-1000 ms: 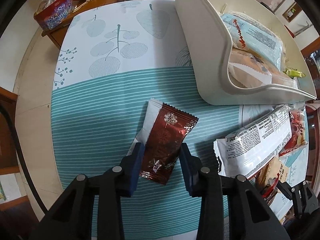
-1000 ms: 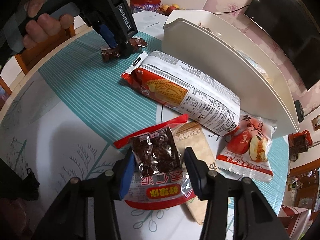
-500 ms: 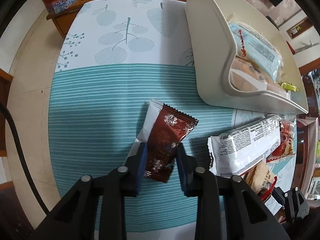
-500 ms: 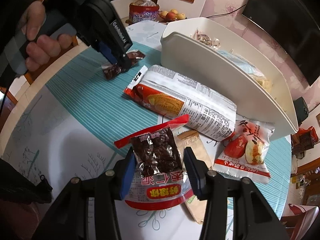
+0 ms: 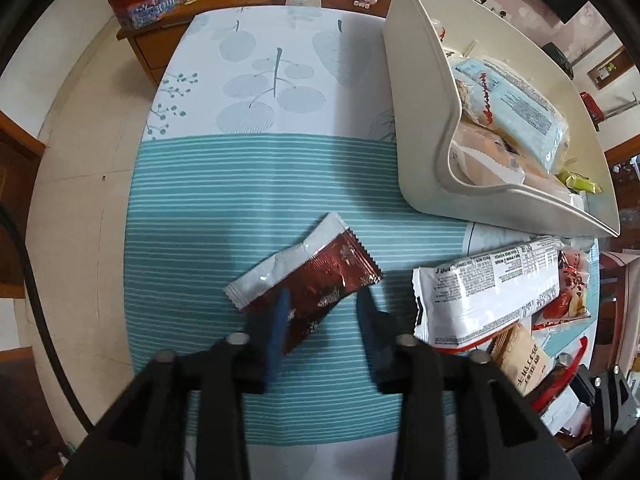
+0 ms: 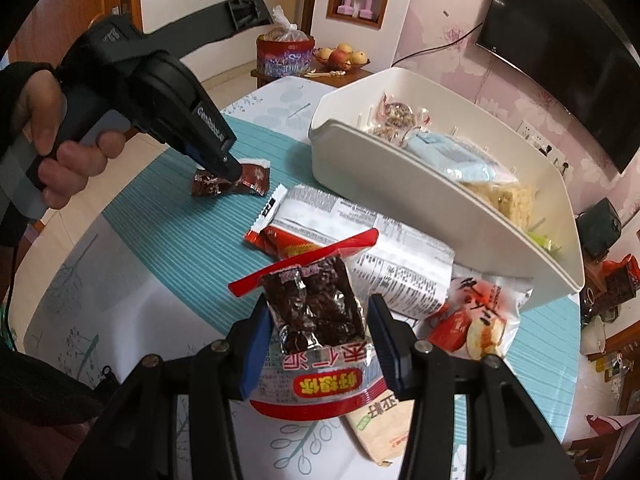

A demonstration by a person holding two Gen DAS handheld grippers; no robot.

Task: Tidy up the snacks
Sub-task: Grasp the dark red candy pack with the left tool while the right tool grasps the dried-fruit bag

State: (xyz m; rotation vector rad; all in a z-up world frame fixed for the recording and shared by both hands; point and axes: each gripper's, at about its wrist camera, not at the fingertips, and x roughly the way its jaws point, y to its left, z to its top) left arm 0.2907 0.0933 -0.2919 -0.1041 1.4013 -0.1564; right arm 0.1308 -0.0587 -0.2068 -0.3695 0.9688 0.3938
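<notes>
A dark red foil packet [image 5: 320,280] lies across a silver-white packet [image 5: 272,272] on the teal striped cloth. My left gripper [image 5: 323,296] hovers over its near end with the jaws opening. The left pad overlaps the packet and the right pad stands off it. From the right wrist view, that gripper [image 6: 234,172] points down at the red packet [image 6: 208,186], held by a hand. My right gripper [image 6: 318,304] is shut on a red-topped bag of dark dried fruit [image 6: 320,380], lifted off the table. The white bin [image 6: 400,184] holds several packets.
A long white cracker packet [image 6: 360,232] lies against the bin's near wall, with a red-and-white fruit packet [image 6: 476,320] and a beige packet [image 6: 380,428] beside it. A wooden sideboard with a red tin [image 5: 148,4] stands past the table's far edge.
The left jaws closed on the dark red packet, then parted; the packet now lies turned crosswise with its top to the right. The right gripper has risen with the dried-fruit bag.
</notes>
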